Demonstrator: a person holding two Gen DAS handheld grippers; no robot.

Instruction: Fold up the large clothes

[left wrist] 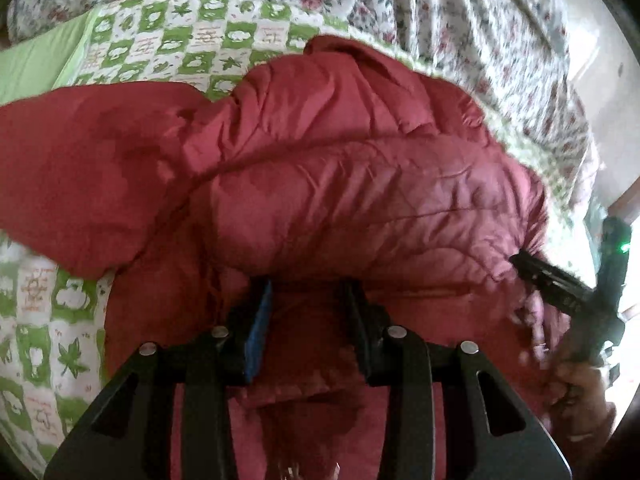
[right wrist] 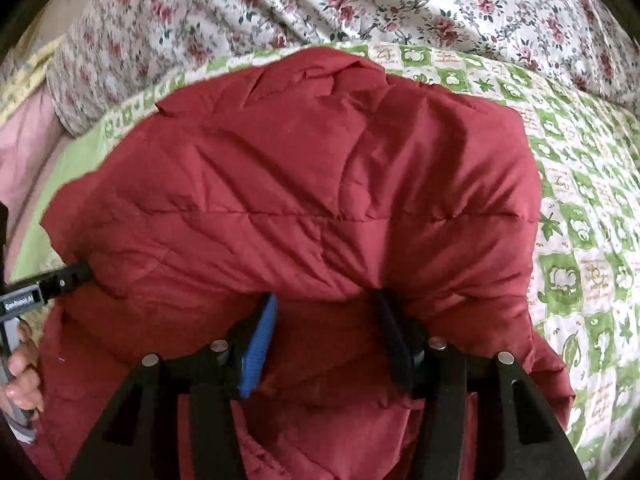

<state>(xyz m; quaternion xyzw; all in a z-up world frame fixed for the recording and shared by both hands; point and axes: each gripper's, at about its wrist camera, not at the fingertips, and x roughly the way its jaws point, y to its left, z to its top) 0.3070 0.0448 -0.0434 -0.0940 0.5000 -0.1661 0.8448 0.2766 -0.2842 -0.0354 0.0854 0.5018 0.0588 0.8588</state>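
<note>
Nearest, the left gripper and right gripper each stand part-spread over a fold of the red quilted jacket; pad contact indeterminate. Jacket puffy, creased, doubled over, lying on green-checked bedspread; floral sheet beyond.

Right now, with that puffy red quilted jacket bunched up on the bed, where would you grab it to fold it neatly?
Probably the near folded edge of the puffy red quilted jacket, coming from the side nearest the cameras, each tool pinching it. The padding bulges into a thick roll there, and the far edge lies flat on the green-and-white checked quilt.
</note>
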